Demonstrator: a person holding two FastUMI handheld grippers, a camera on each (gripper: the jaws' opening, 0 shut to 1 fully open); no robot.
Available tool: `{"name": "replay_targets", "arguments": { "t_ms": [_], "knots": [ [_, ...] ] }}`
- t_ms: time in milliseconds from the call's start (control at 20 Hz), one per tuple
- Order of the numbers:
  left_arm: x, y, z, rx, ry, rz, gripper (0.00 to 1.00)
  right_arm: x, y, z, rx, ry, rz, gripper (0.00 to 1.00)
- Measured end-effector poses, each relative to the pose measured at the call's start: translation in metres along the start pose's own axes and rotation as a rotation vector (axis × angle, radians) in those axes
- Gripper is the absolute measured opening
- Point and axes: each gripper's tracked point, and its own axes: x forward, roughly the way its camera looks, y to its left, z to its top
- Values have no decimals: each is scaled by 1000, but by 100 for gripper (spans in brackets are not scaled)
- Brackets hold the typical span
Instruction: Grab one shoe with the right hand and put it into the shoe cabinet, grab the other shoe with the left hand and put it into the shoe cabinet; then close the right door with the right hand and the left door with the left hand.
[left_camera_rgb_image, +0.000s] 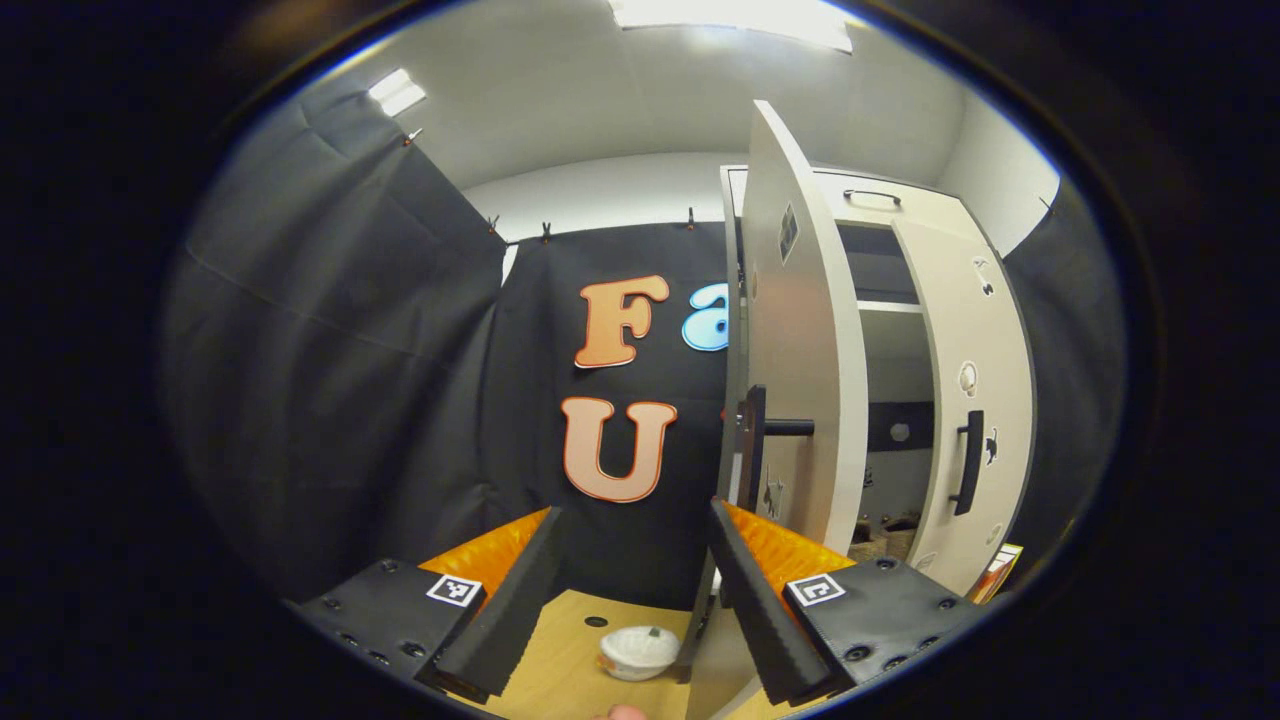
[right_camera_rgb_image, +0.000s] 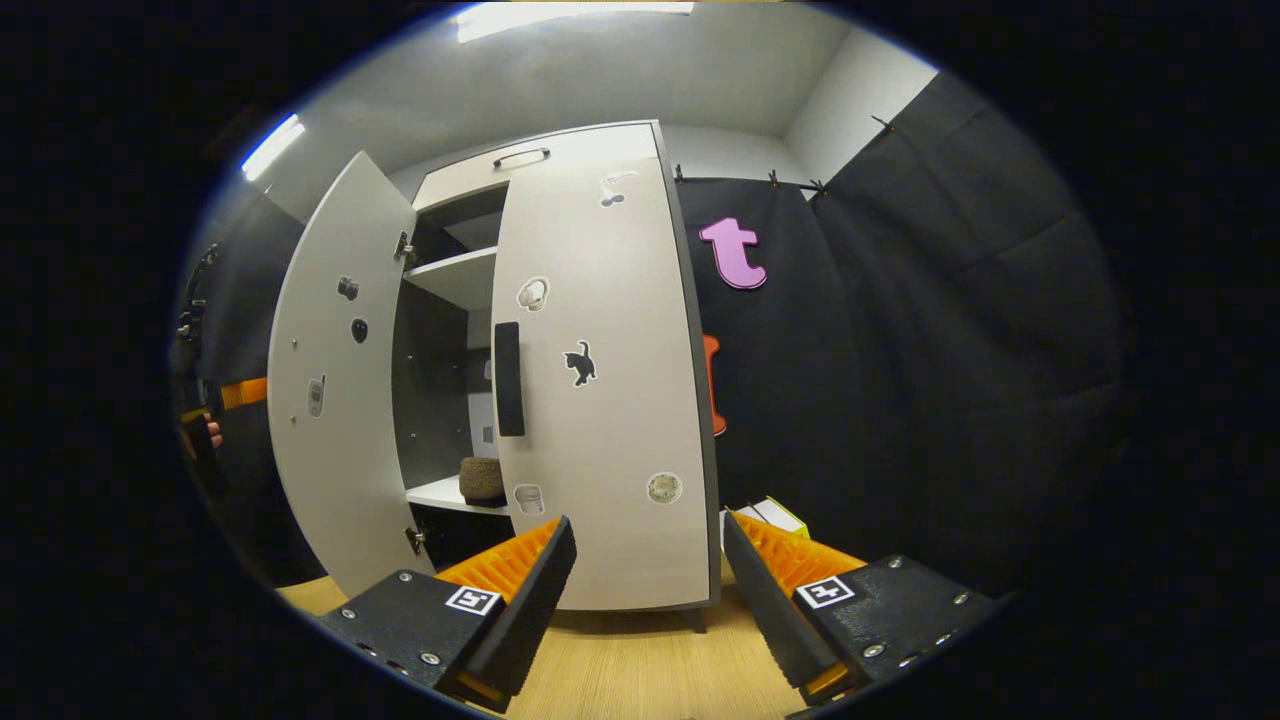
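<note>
before left door (left_camera_rgb_image: 800, 330), left gripper (left_camera_rgb_image: 635, 580) level, fingers spread, holding nothing

A: Where's the shoe (right_camera_rgb_image: 482, 478)?
B: In the shoe cabinet (right_camera_rgb_image: 560, 160), on lower shelf (right_camera_rgb_image: 440, 493), behind right door (right_camera_rgb_image: 600, 400).
A: Left door (right_camera_rgb_image: 325, 400)?
B: Swung wide, left of opening. Bowl (left_camera_rgb_image: 637, 652) on floor (left_camera_rgb_image: 560, 650) nr its edge.

My shoe cabinet (right_camera_rgb_image: 600, 400) looks like smooth matt laminate with dark plastic handles (right_camera_rgb_image: 508, 378); the floor (right_camera_rgb_image: 640, 660) shows pale wood grain, the booth wall (right_camera_rgb_image: 900, 350) creased matt cloth.
</note>
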Motion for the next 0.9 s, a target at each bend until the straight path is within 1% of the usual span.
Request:
{"name": "replay_targets", "arguments": {
  "t_ms": [50, 100, 150, 200, 300, 400, 500, 750, 900],
  "knots": [
    [-1, -6, 0, -3, 1, -14, 91, -2, 0, 1, -2, -3, -1, 92],
    [-2, -12, -1, 1, 6, -27, 95, -4, -1, 3, -5, -6, -4, 92],
    [-3, -19, 0, 8, 6, -41, 92, -5, -2, 3, -7, -7, -8, 92],
    [-3, -25, -1, 13, 8, -54, 99, -7, -3, 4, -9, -7, -13, 92],
    [-2, -38, -1, 16, 7, -85, 92, -12, -7, 5, -8, -5, -23, 92],
    [-2, -52, -3, 12, 15, -124, 95, -14, -10, 7, -3, -8, -34, 92],
    [-1, -66, -4, 2, 18, -163, 91, -15, -11, 10, -3, -14, -43, 92],
    [5, -109, -10, -17, 35, -288, 93, -22, -13, 11, -9, -17, -60, 92],
    [6, -126, -19, -30, 50, -315, 93, -27, -17, 13, -15, -18, -76, 92]
  ]
}}
